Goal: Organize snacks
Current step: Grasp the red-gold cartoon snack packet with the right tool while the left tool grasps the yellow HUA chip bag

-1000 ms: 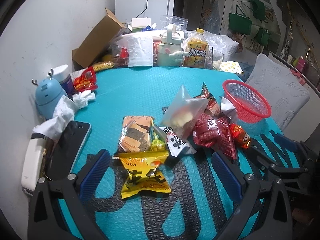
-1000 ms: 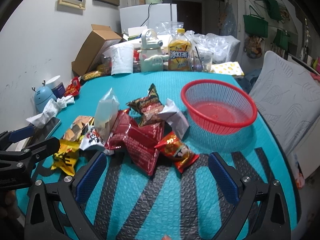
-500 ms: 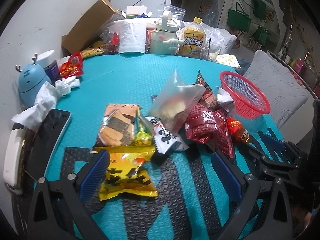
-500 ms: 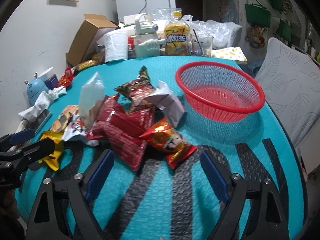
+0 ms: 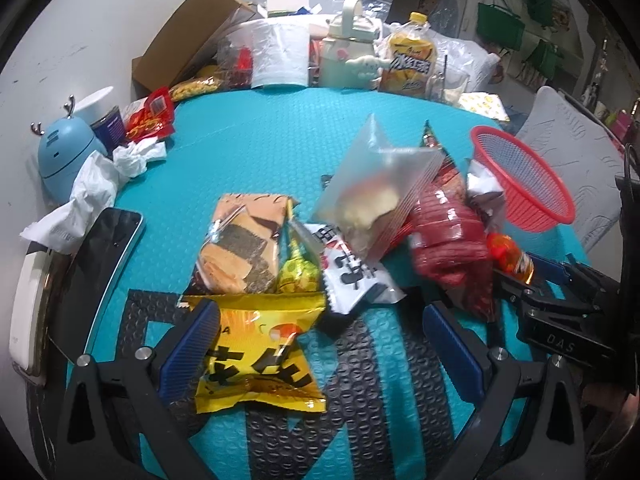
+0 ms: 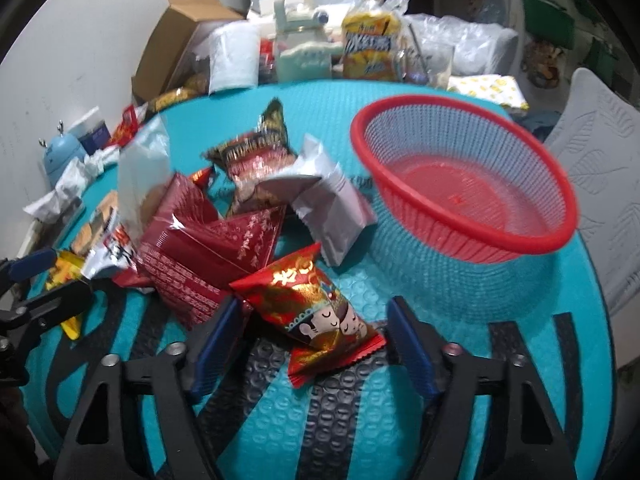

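A pile of snack packets lies on the teal mat. In the left wrist view my left gripper [image 5: 320, 344] is open, and the yellow packet [image 5: 256, 356] lies between its blue pads, against the left one. Beyond it are a biscuit packet [image 5: 244, 248], a white-black packet [image 5: 352, 276] and a clear bag [image 5: 376, 200]. In the right wrist view my right gripper [image 6: 312, 340] straddles a red-gold packet with cartoon faces [image 6: 312, 308]. Its jaws are closing, with the pads close beside the packet and a thin gap at the right. The empty red basket [image 6: 500, 236] stands just right of the pile.
Dark red packets [image 6: 208, 248] and a grey packet [image 6: 332, 208] lie behind the red-gold one. A phone [image 5: 100, 256], crumpled tissue [image 5: 88, 192] and a blue gadget [image 5: 66, 152] line the left edge. A cardboard box [image 5: 188, 36], paper roll [image 5: 280, 52] and drink bottle [image 5: 412, 60] crowd the far side.
Both grippers came down and forward onto the pile. The right jaws narrowed around the red-gold packet. The left pads now flank the yellow packet.
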Demonstrator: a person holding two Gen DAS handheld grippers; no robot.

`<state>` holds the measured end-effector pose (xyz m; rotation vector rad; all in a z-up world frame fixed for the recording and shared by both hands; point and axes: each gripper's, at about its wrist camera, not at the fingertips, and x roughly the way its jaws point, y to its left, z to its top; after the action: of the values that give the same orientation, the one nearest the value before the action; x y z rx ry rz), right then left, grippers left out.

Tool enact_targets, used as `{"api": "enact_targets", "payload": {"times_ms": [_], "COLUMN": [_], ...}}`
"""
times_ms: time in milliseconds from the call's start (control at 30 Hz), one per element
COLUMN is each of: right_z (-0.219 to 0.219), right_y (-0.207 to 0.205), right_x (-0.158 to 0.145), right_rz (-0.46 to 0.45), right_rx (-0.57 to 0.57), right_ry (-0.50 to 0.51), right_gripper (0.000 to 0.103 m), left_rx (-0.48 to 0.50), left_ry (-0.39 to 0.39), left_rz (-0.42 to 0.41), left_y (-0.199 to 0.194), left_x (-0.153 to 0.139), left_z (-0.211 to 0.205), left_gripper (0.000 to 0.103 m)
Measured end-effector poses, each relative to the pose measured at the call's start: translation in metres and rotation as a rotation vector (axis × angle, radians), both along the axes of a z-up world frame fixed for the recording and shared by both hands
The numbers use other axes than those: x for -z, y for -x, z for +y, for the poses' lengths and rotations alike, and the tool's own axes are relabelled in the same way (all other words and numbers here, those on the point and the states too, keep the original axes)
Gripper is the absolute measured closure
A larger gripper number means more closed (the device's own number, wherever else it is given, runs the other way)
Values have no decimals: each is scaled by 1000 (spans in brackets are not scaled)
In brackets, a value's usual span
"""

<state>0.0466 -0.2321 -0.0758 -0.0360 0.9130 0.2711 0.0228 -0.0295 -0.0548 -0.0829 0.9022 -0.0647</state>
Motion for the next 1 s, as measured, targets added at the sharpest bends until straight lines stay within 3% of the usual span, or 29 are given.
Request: {"api": "enact_targets", "payload": {"times_ms": [200, 600, 1000], "right_z": [-1, -5, 9], "right_y": [1, 22, 51], "right_x": [3, -12, -29], "right_rz": [-7, -71, -109], "right_rx": [-10, 57, 41], "right_ry": [-20, -43, -60], "right_gripper": [64, 68, 68], "left_rx": [-19, -50, -65], "left_ry": [-28, -45, 19], "left_rz": [17, -26, 91], "left_y": [-1, 14, 6], "left_x": [7, -2, 28], "left_z": [3, 19, 35], "left_gripper": [0, 0, 0]}}
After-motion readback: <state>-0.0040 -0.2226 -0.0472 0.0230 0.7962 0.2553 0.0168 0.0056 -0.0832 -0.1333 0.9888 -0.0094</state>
